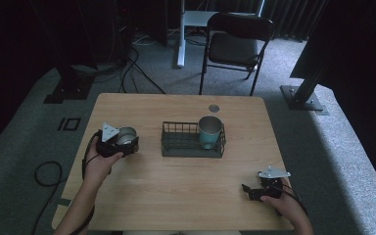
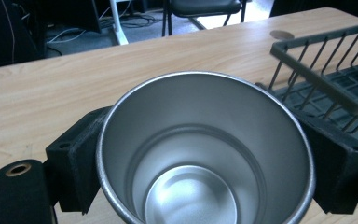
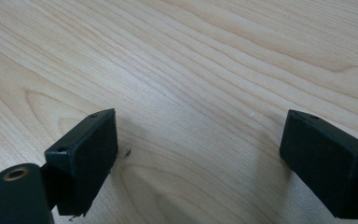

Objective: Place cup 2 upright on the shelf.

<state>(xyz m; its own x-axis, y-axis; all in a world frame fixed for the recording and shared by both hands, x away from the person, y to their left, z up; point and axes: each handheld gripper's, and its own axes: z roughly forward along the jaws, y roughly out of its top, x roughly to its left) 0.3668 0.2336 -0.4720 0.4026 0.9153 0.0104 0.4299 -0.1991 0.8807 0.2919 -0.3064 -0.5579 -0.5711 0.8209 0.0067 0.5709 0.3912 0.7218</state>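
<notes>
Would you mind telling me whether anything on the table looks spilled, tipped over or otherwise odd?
Nothing stands out. The steel cup sits upright and empty between the left gripper jaws, the teal cup stands upright in the wire basket, and the right gripper holds nothing.

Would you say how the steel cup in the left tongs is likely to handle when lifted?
The steel cup looks rigid and thin-walled, so probably light. Its smooth, tapered wall may slip between the flat pads. Empty and wider at the rim, it could tip if set down carelessly.

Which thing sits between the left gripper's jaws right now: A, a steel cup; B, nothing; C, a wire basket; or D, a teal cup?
A: in the left gripper view, the steel cup sits between the left gripper's two jaws, each pressed against its wall.
</notes>
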